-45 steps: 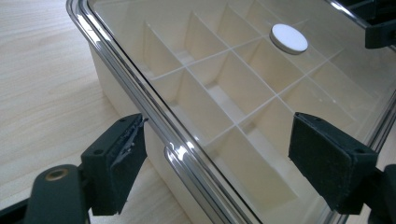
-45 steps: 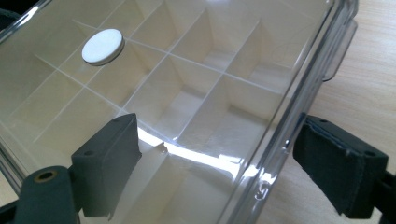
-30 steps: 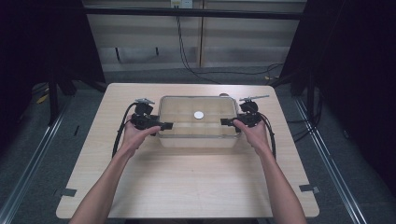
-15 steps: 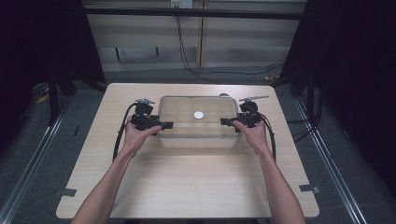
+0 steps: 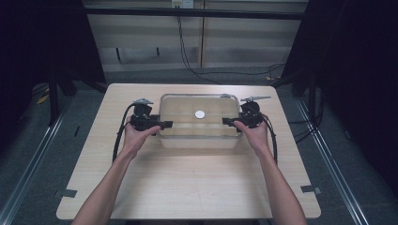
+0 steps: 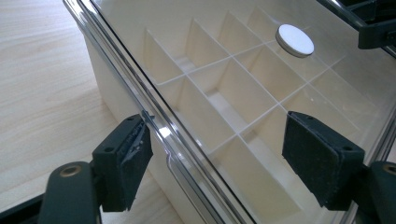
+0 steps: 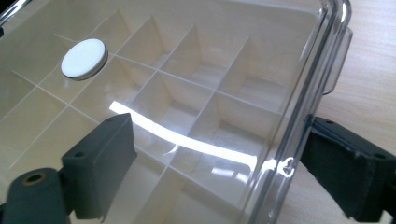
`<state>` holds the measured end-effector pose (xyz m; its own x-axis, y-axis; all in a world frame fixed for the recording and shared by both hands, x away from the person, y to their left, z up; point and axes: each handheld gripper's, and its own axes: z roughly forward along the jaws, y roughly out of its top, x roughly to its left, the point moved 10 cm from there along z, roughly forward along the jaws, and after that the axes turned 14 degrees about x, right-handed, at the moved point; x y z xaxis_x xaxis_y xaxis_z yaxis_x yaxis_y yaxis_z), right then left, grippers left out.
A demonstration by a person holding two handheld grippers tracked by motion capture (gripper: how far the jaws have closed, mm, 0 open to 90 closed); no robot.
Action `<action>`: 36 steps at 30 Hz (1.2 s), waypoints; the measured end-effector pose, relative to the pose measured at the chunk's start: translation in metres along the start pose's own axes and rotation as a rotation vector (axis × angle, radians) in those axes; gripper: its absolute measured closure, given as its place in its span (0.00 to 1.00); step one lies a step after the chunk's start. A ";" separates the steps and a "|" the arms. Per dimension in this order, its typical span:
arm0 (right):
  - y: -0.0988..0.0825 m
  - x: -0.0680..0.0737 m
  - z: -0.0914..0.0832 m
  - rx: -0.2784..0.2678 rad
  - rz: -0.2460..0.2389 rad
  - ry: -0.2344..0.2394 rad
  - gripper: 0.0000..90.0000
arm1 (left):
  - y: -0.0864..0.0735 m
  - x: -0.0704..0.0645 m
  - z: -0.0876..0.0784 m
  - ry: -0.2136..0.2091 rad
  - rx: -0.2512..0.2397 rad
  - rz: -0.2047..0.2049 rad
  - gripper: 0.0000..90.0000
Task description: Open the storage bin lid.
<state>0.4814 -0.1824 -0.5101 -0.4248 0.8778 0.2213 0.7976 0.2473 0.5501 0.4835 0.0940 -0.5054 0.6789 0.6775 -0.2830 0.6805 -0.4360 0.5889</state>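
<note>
Straddling both ends of a clear-lidded compartment box (image 5: 197, 123) with two hand-held grippers.

At the left, the left gripper (image 5: 159, 124) has one pad (image 6: 123, 163) outside the lid's rim (image 6: 154, 116) and one over the lid; its jaws have just been closing, but neither pad presses yet, so nothing is grasped. The box sits at the far middle of the wooden table (image 5: 187, 183), a white disc (image 5: 200, 114) on its transparent lid. At the right, the right gripper (image 5: 230, 122) likewise brackets the opposite rim (image 7: 303, 93), jaws closing but unclenched. Likely risks: the smooth rim slipping from the pads, or uneven lifting tilting the lid and sliding the disc off.
</note>
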 end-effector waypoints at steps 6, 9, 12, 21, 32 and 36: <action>-0.001 -0.003 -0.007 -0.047 -0.006 0.033 0.20 | 0.002 -0.002 -0.002 0.011 -0.021 0.015 0.31; 0.001 -0.002 -0.012 -0.072 0.002 0.043 0.22 | 0.003 -0.002 -0.006 0.015 -0.037 0.023 0.35; 0.002 -0.002 -0.015 -0.092 0.009 0.057 0.27 | 0.005 -0.003 -0.009 0.013 -0.051 0.028 0.38; -0.001 -0.010 -0.031 -0.160 0.041 0.098 0.45 | 0.007 -0.011 -0.009 0.003 -0.094 0.032 0.43; -0.004 -0.011 -0.037 -0.179 0.057 0.114 0.57 | 0.009 -0.012 -0.019 0.014 -0.122 0.039 0.53; -0.003 -0.009 -0.041 -0.185 0.055 0.117 0.60 | 0.008 -0.012 -0.023 0.023 -0.120 0.046 0.54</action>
<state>0.4646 -0.2078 -0.4806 -0.4382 0.8315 0.3415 0.7337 0.1114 0.6703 0.4743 0.0957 -0.4801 0.7014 0.6722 -0.2372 0.6100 -0.3939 0.6876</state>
